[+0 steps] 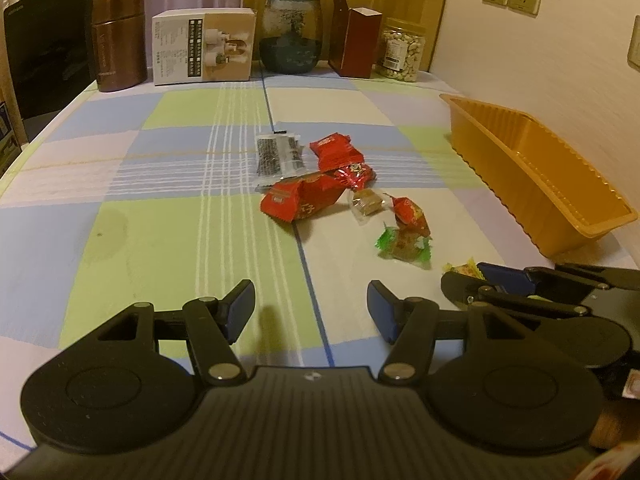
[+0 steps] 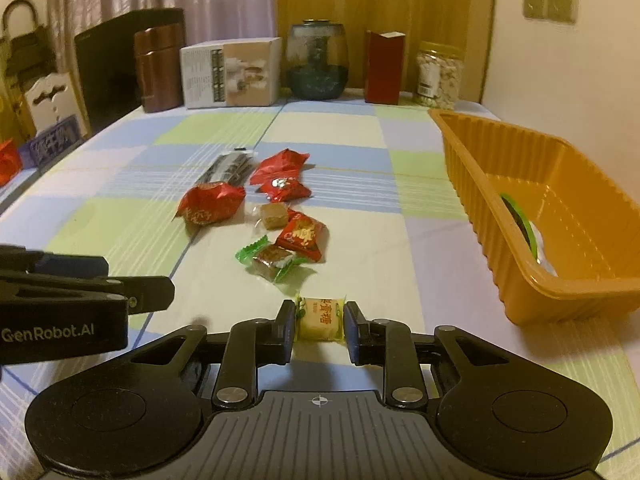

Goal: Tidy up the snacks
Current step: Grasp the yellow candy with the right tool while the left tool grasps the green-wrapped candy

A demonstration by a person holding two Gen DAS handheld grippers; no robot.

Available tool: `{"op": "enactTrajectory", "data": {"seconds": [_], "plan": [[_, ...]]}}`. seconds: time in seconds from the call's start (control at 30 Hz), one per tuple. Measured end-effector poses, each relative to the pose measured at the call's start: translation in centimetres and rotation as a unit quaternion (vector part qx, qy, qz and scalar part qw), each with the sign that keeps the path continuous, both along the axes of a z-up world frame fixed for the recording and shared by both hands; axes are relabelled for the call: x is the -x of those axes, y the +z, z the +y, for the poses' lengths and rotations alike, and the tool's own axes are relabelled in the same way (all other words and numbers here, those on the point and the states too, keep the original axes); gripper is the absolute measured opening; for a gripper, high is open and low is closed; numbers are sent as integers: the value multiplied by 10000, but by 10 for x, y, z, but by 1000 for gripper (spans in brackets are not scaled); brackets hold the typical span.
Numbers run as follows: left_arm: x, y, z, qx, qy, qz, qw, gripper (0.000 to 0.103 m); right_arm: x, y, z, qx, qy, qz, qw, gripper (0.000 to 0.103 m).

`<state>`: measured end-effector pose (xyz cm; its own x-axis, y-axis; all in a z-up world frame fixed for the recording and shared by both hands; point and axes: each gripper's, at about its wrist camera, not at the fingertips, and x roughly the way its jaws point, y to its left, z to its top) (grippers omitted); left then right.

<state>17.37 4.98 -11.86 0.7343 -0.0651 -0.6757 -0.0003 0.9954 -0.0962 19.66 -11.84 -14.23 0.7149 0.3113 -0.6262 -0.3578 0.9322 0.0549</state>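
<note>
Right gripper nearest lens, pads clamped on yellow candy by its two crimped ends, candy low over checked tablecloth
Left gripper empty, jaws parted, hovering beside
Orange tray off to right, something green already inside
Loose pile remains mid-table: green-wrapped candy, red packets, clear-wrapped brown cube, dark striped sachet
Advice: lift straight up first, wrapper ends slippery; clear ribbed tray wall, release low over tray floor; keep left gripper out of path
</note>
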Motion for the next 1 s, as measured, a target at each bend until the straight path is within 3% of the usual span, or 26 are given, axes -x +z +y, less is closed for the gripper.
{"op": "enactTrajectory", "data": {"seconds": [0.53,0.7,0.87,1.0], "plan": [[-47,-5,-51,-248,-972,-108,9949,58,-1,55,-55,-324,-759,-576,9949,25],[-58,-11,-61,-413,-1111,-27,9929,42,2,55,-67,-391,-885,-597,9935,25],[-62,-14,-63,-481,-1145,24,9923,35,0,55,-70,-438,-913,-585,9931,25],[-62,-13,-63,-508,-1130,37,9923,24,-1,55,-71,-482,-941,-571,9928,25]]}}
